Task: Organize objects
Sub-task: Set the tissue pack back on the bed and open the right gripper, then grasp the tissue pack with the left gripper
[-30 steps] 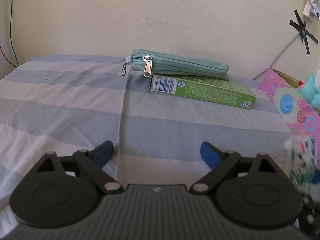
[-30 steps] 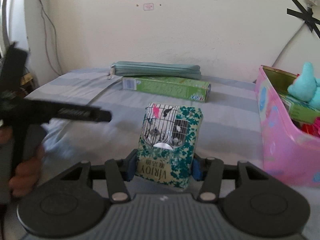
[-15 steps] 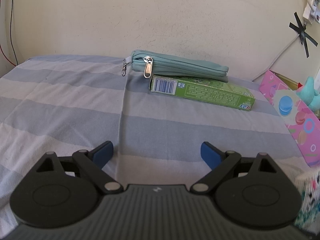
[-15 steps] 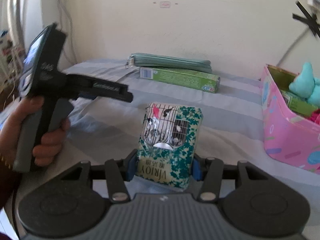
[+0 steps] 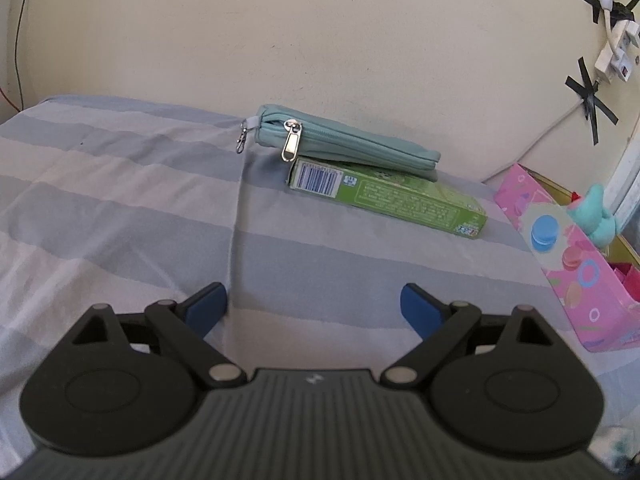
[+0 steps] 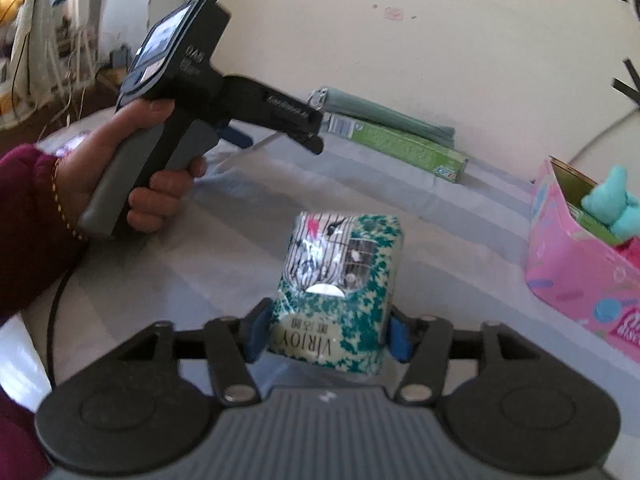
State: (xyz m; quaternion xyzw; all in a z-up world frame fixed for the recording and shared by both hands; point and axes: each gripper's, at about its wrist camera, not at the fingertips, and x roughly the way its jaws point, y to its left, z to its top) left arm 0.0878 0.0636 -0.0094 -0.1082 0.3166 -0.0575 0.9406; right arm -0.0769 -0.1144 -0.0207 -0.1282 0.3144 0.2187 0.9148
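My right gripper point(image 6: 326, 334) is shut on a teal-and-white tissue pack point(image 6: 338, 288) and holds it above the striped bed sheet point(image 6: 420, 240). My left gripper point(image 5: 314, 306) is open and empty, low over the sheet point(image 5: 120, 208); it also shows in the right wrist view point(image 6: 276, 120), held in a hand at the left. A teal zip pouch point(image 5: 352, 146) lies on a green box point(image 5: 392, 198) by the wall, ahead of the left gripper. A pink box point(image 6: 580, 272) stands at the right.
The pink box point(image 5: 576, 264) holds a teal plush toy point(image 6: 616, 204) and other items. The pouch point(image 6: 384, 114) and green box point(image 6: 400, 144) lie far ahead of the right gripper. Cables and black tape point(image 5: 592, 100) are on the wall.
My right gripper has drawn back and turned left with the tissue pack, so the left gripper and hand now show large. The left gripper has shifted slightly; the pack has left its view.
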